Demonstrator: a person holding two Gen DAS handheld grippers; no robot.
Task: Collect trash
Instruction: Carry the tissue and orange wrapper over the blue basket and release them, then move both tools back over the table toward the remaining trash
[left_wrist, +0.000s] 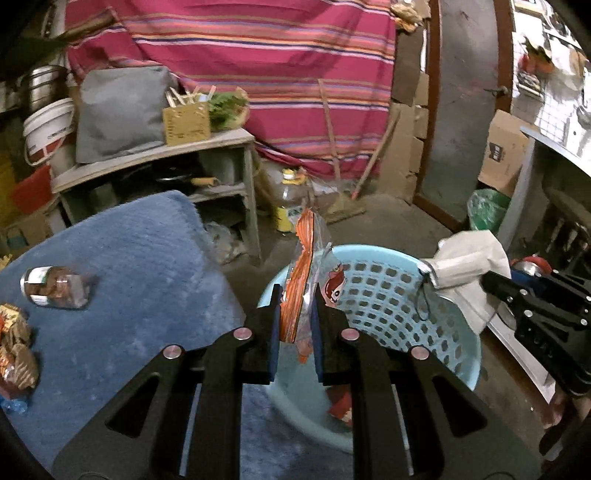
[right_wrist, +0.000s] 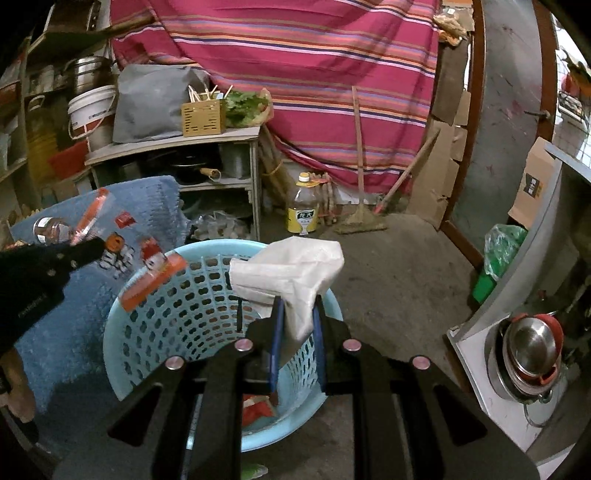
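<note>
My left gripper (left_wrist: 296, 295) is shut on an orange and clear snack wrapper (left_wrist: 301, 266), held upright over the near-left rim of a light blue perforated basket (left_wrist: 388, 254). My right gripper (right_wrist: 298, 301) is shut on a crumpled white paper (right_wrist: 291, 266) above the same basket (right_wrist: 122, 317). The right wrist view shows the left gripper (right_wrist: 98, 243) at the left, the wrapper (right_wrist: 151, 280) hanging from it. In the left wrist view, the right gripper (left_wrist: 489, 284) holds the white paper (left_wrist: 469, 262). A red wrapper (right_wrist: 258, 404) lies in the basket.
A blue fluffy mat (left_wrist: 140, 266) on the left carries a lying jar (left_wrist: 55, 286) and more snack wrappers (left_wrist: 16, 343). Behind stand a wooden shelf (right_wrist: 173, 142), an oil bottle (right_wrist: 303, 206), a broom (right_wrist: 360, 218), and a green bag (right_wrist: 504, 247). A steel pot (right_wrist: 532, 350) sits at right.
</note>
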